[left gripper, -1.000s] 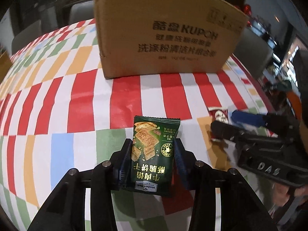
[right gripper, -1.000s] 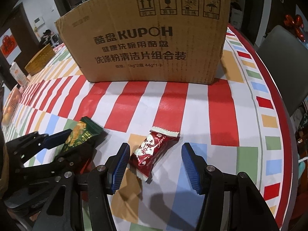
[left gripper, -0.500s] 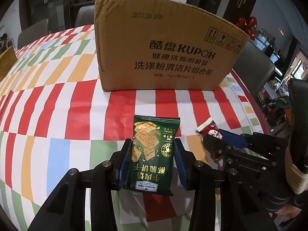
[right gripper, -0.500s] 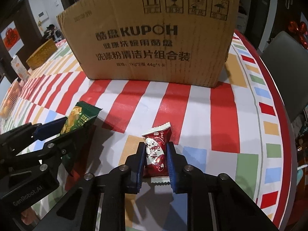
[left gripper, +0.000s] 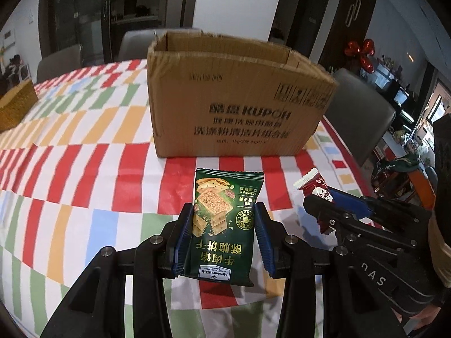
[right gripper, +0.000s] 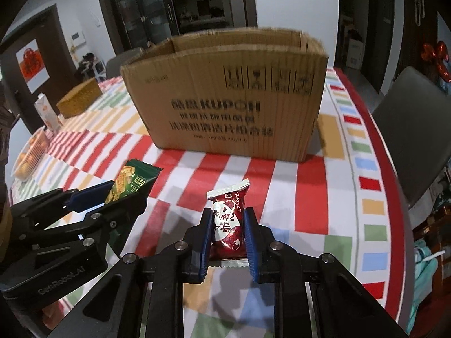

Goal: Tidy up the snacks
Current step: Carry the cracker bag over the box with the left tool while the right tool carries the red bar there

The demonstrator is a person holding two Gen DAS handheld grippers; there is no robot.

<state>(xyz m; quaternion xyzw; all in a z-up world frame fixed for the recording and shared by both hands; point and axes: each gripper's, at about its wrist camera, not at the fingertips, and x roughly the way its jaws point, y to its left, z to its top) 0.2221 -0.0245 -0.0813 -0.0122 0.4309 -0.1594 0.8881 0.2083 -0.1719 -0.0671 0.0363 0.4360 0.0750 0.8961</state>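
The left gripper (left gripper: 224, 235) pinches a green cracker pack (left gripper: 222, 225) between its fingers. The right gripper (right gripper: 227, 235) pinches a red candy (right gripper: 227, 221). Both seem lifted above the striped bench (right gripper: 310, 180) — hard to tell — near the open cardboard box (left gripper: 236, 104).

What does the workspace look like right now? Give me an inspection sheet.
Surface: table under a striped tablecloth.
Job's things: green cracker packet and red candy packet, both gripped; open cardboard box behind them.
Clutter: woven basket, carton, tray of orange items at far left.
Grippers: left hand-held gripper shut on crackers; right hand-held gripper shut on candy.
Cables: nothing seen.
Surroundings: grey chairs, dark doors.
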